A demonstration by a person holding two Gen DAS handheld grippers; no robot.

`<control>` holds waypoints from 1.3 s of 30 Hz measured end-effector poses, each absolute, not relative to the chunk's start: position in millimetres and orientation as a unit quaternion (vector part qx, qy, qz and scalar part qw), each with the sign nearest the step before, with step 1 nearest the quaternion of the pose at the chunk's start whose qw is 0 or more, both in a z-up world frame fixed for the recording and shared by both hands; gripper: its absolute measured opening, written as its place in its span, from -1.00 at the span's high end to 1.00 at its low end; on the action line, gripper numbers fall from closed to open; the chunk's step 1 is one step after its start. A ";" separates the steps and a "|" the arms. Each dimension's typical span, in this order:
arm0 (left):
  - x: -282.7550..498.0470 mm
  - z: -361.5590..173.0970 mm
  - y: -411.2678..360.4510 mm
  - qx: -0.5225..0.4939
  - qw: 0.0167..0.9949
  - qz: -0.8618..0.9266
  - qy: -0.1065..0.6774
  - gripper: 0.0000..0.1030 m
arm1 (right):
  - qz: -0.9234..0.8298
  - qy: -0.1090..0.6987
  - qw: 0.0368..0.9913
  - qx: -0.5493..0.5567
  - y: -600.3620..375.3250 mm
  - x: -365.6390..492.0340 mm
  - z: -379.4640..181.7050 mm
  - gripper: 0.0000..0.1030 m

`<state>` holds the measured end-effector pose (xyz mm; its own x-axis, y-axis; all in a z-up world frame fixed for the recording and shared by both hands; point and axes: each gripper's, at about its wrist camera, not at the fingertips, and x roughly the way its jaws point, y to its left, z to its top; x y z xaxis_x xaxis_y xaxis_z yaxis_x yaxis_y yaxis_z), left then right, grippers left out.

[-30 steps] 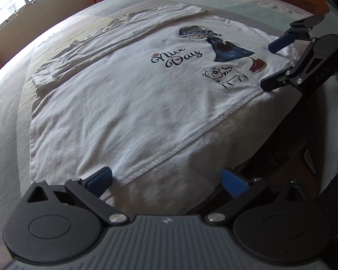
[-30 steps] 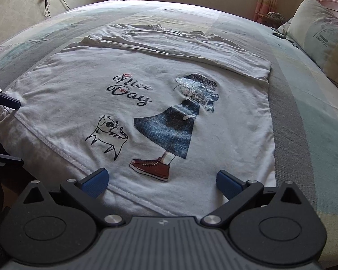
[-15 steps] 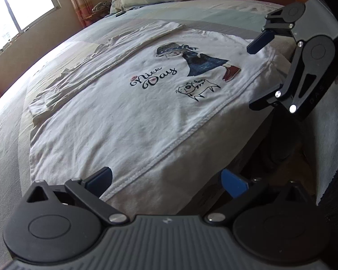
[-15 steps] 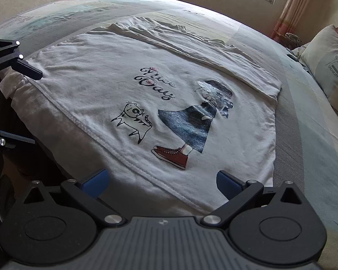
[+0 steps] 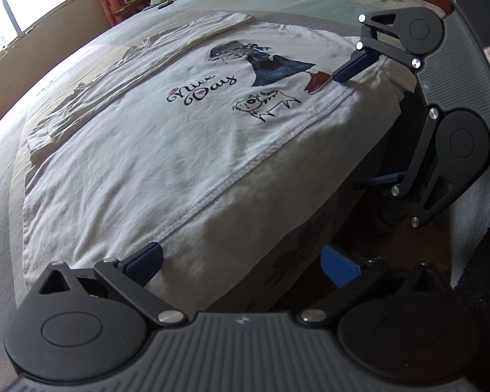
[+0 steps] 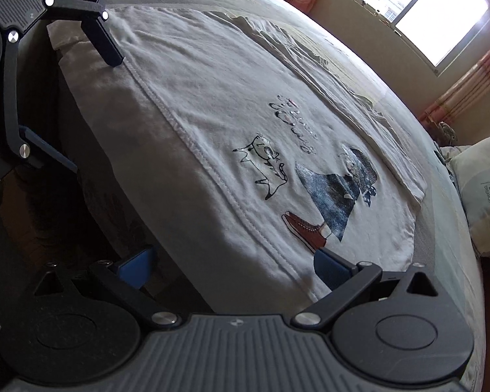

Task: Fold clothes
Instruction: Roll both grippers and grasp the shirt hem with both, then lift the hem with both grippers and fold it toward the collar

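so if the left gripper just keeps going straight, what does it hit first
Most likely the hem of the shirt hanging over the bed edge; the open left gripper straddles it, though depth is unclear.

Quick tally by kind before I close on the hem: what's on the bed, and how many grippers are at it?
White printed T-shirt: 1
Pillows at the head of the bed: 1 clearly seen
Grippers, both open at the shirt's hem: 2, left gripper and right gripper
Total: 4
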<state>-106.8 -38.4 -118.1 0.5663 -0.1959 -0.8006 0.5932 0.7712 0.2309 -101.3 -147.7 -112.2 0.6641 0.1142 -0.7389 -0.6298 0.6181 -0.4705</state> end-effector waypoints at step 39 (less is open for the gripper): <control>-78.7 -93.9 -50.1 0.248 0.896 -0.201 0.309 -0.99 | 0.187 0.268 0.879 -0.348 -140.1 -95.1 -80.5 -1.00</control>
<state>-78.7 -50.1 -93.9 0.7279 -0.2069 -0.6537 0.5136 0.7962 0.3199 -95.1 -140.1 -80.5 0.7871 0.1421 -0.6002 -0.5145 0.6880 -0.5119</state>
